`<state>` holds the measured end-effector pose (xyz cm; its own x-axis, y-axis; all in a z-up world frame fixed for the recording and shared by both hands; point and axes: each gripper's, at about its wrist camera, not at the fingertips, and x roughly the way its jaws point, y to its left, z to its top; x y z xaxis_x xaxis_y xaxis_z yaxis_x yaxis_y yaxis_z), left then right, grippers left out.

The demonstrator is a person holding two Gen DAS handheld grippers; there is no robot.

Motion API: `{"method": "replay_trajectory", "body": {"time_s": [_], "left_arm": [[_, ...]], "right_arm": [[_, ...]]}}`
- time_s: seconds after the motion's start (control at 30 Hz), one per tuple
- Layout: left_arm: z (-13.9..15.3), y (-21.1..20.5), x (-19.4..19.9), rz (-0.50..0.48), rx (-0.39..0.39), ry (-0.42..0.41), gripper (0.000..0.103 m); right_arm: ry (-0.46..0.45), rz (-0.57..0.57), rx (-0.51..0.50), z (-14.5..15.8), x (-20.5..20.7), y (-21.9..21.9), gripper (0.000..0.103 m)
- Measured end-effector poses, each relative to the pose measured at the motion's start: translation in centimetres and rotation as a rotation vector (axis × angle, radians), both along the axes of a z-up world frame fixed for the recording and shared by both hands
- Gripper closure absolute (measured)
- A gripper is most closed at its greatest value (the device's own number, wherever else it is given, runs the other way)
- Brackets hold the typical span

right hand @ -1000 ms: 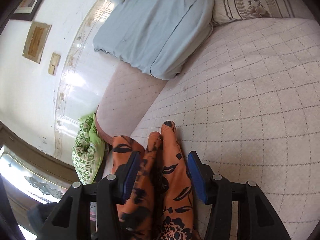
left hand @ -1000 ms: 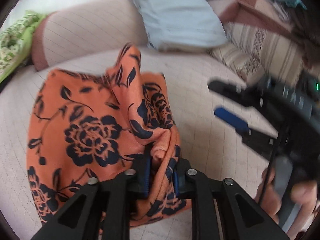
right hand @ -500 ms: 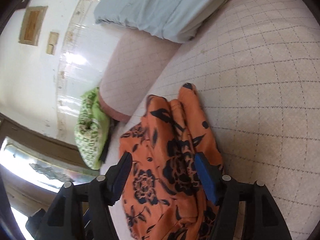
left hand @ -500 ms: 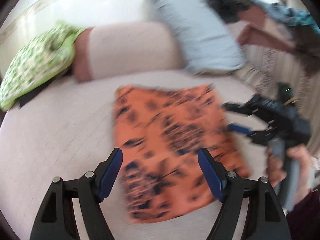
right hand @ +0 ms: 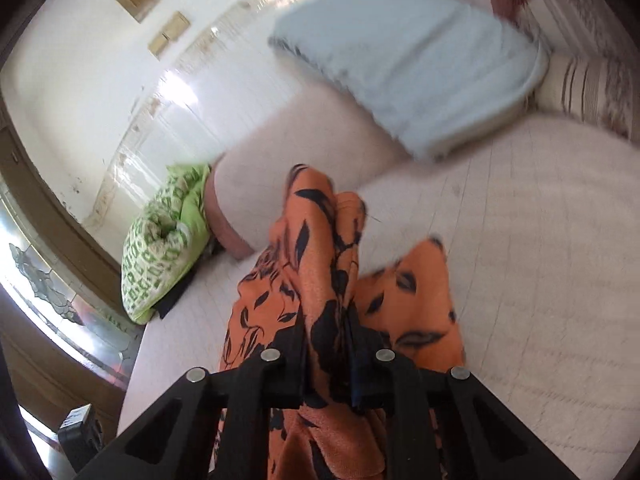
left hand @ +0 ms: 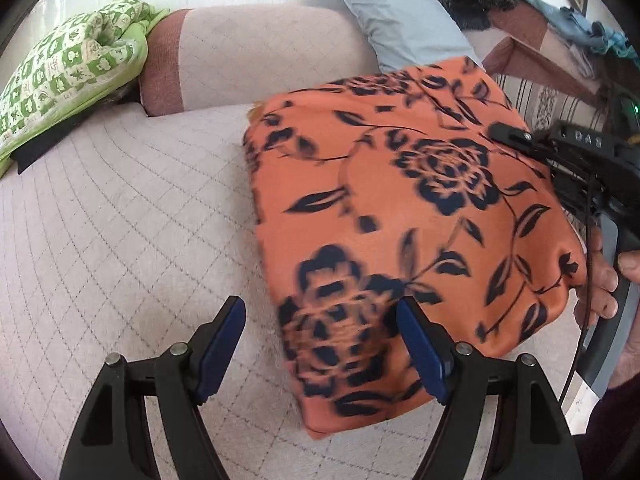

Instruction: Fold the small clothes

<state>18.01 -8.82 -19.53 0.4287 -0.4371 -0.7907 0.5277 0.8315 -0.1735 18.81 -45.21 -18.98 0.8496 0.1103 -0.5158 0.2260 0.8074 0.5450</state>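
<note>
Your right hand-held gripper point(right hand: 325, 354) has just been closing, and its jaws now pinch a bunched ridge of the orange flowered cloth point(left hand: 400, 208) — the fabric stands up between the pads and spills out on both sides. Your left hand-held gripper point(left hand: 320, 354) stands open with nothing pressed between its pads; the near corner of the cloth lies in the gap, closer to the right pad, but neither pad bears on it.

The cloth rests on the quilted bed point(left hand: 120, 220), roughly a folded rectangle seen from the left wrist, with its right edge lifted where your right hand point(left hand: 600, 280) holds the grip. A green patterned pillow point(left hand: 72, 76) and a pale blue pillow point(left hand: 396, 16) sit well apart from it, toward the wall.

Judging by how it drapes and gathers, this is thin, light, limp fabric. It will not hold a crease by itself, and layers are likely to slide over one another when you pull. Expect any lifted edge to sag and curl — a single pinch in the middle of an edge will let both ends droop.

Take hold at the corners rather than mid-edge, catching all the layers together. The near left corner looks the natural place for your free gripper, so the two grips can keep one edge taut while it is carried over.
</note>
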Motion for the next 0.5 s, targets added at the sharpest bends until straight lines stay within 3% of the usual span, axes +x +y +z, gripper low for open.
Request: {"method": "replay_trajectory", "body": {"time_s": [0.07, 0.17, 0.23, 0.3, 0.43, 0.5], "left_arm": [[-0.7, -0.3, 0.3, 0.002, 0.025, 0.007, 0.025], [-2.2, -1.2, 0.5, -0.009, 0.100, 0.026, 0.025], [-2.9, -1.5, 0.5, -0.014, 0.125, 0.045, 0.025], [-2.9, -1.4, 0.6, -0.007, 0.121, 0.059, 0.025], [-2.3, -1.3, 0.6, 0.012, 0.109, 0.059, 0.025], [-2.1, -1.5, 0.0, 0.004, 0.119, 0.040, 0.025]], "right_arm": [[0.066, -0.006, 0.036, -1.6, 0.8, -0.8, 0.088], [0.280, -0.060, 0.094, -5.9, 2.5, -2.1, 0.084], [0.325, -0.075, 0.110, -6.9, 2.6, -2.6, 0.079], [0.299, -0.092, 0.111, -5.8, 2.0, -3.0, 0.076], [0.133, -0.170, 0.051, -2.3, -0.3, -3.7, 0.076], [0.053, -0.142, 0.044, -1.2, -0.8, -3.5, 0.076]]}}
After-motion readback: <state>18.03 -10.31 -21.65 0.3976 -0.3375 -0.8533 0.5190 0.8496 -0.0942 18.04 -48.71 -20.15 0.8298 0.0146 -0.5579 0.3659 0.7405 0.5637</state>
